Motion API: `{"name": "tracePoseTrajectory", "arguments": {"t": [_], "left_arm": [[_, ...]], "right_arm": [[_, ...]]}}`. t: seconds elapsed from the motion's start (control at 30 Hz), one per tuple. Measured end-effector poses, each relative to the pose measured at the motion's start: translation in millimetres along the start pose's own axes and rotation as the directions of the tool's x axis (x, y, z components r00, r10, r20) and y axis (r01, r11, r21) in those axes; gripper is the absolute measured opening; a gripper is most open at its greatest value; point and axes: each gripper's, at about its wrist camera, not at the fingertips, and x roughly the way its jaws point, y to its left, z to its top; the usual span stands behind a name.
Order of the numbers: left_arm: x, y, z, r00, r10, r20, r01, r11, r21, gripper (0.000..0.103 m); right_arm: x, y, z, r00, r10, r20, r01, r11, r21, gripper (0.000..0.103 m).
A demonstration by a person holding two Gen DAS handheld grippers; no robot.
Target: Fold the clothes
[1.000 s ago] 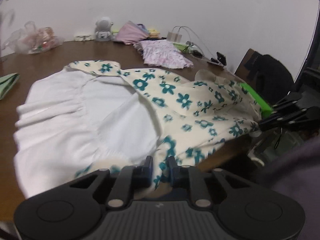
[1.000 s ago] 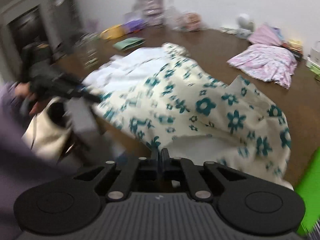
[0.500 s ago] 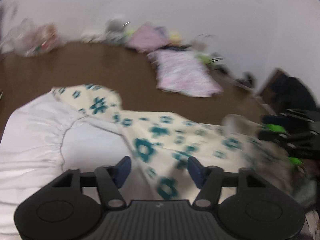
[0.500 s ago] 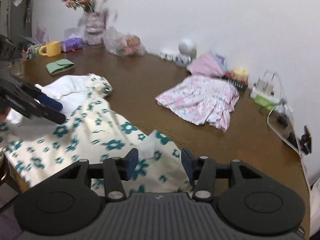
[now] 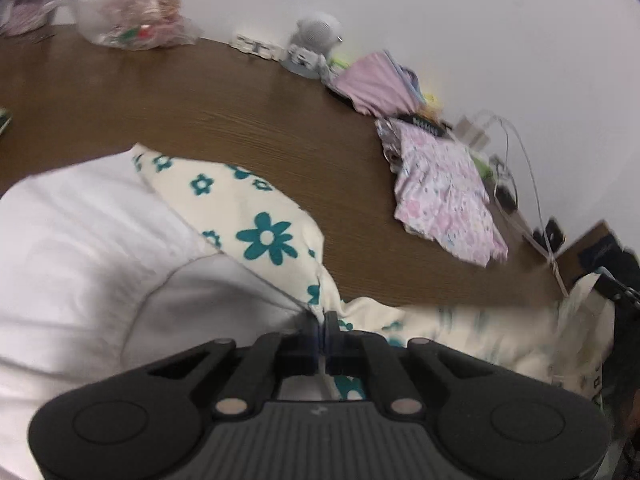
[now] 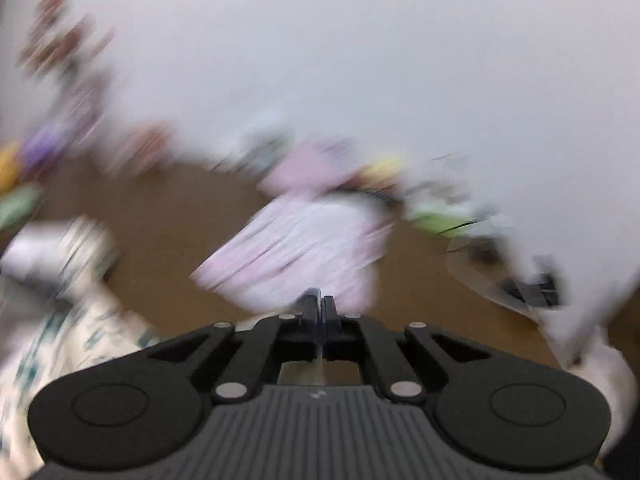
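Observation:
A cream garment with teal flowers (image 5: pixel 264 236) and a white lining (image 5: pixel 80 240) lies spread on the brown table (image 5: pixel 200 100). My left gripper (image 5: pixel 322 318) is shut on the garment's near edge, where the flowered cloth meets the lining. The cloth stretches right and rises to my right gripper (image 5: pixel 614 288) at the frame's edge. The right wrist view is heavily blurred. There the right gripper (image 6: pixel 320 304) stands shut with a pale strip of cloth between its fingers, and the flowered garment (image 6: pixel 80 320) trails off to the lower left.
A folded pink patterned garment (image 5: pixel 444 196) lies further along the table (image 6: pixel 160 216), also blurred in the right wrist view (image 6: pixel 304 240). A pink cloth (image 5: pixel 372 80), a small white figure (image 5: pixel 316 36), a plastic bag (image 5: pixel 132 16) and cables (image 5: pixel 516 140) line the wall.
Both grippers opened over the flowered garment half a second ago and have shut on its edge. The left hand moved in over the cloth; the right hand swung, blurring its view.

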Motion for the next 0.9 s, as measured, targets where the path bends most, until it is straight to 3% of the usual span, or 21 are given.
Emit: {"name": "tracePoseTrajectory", "arguments": {"t": [0.1,0.2,0.23,0.27,0.33,0.4,0.43,0.47,0.53,0.57,0.6,0.63,0.67,0.77,0.87,0.9], "left_arm": [[-3,-1,1,0.999,0.015,0.045,-0.013,0.999,-0.036,0.002],[-9,-2,3,0.995,0.035,0.091,-0.03,0.998,-0.058,0.006],[-11,-2,4,0.994,0.045,0.101,-0.038,0.997,-0.065,0.009],[-14,0,5,0.993,0.053,0.108,-0.045,0.996,-0.073,0.015],[-19,-1,6,0.993,0.05,0.108,-0.042,0.997,-0.071,0.022],[-21,-6,8,0.993,0.03,0.119,-0.024,0.999,-0.047,0.036],[-21,-9,8,0.992,0.026,0.123,-0.022,0.999,-0.037,0.039],[-17,-11,10,0.993,0.032,0.118,-0.028,0.999,-0.032,0.042],[-5,-17,15,0.994,0.051,0.096,-0.048,0.999,-0.024,0.04],[1,-19,16,0.995,0.058,0.086,-0.056,0.998,-0.019,0.038],[5,-21,17,0.995,0.063,0.079,-0.063,0.998,-0.013,0.028],[7,-21,16,0.995,0.07,0.077,-0.07,0.998,-0.004,0.019],[9,-21,16,0.994,0.077,0.075,-0.077,0.997,0.005,0.01],[11,-15,15,0.995,0.06,0.075,-0.059,0.998,-0.024,0.01],[12,-14,15,0.995,0.06,0.081,-0.058,0.998,-0.035,0.008],[12,-14,15,0.995,0.063,0.083,-0.06,0.997,-0.04,0.008]], "right_arm": [[9,-18,-7,0.998,-0.056,-0.02,0.057,0.998,0.036,0.002],[9,-13,-13,0.99,-0.139,0.004,0.139,0.99,-0.015,0.007],[8,-13,-12,0.988,-0.157,0.005,0.157,0.987,-0.021,0.015],[7,-13,-12,0.984,-0.176,0.005,0.176,0.984,-0.027,0.03],[0,-7,-9,0.986,-0.166,0.019,0.167,0.985,-0.048,0.039],[-15,-1,-8,0.995,-0.094,0.03,0.095,0.994,-0.053,0.038],[-14,3,-10,1.0,0.003,-0.002,-0.003,0.999,-0.042,0.038],[-14,8,-12,0.994,0.104,-0.034,-0.105,0.994,-0.027,0.037],[1,23,-20,0.96,0.252,-0.126,-0.255,0.967,-0.007,0.037],[10,30,-25,0.951,0.261,-0.164,-0.265,0.964,-0.007,0.035],[20,36,-30,0.942,0.266,-0.203,-0.273,0.962,-0.007,0.032],[30,41,-35,0.928,0.28,-0.246,-0.287,0.958,0.007,0.021],[37,44,-38,0.916,0.299,-0.269,-0.303,0.953,0.028,0.019],[42,35,-38,0.903,0.362,-0.233,-0.326,0.929,0.178,0.021],[47,20,-36,0.879,0.44,-0.181,-0.356,0.861,0.364,0.033],[49,15,-35,0.871,0.464,-0.161,-0.364,0.83,0.422,0.033]]}}
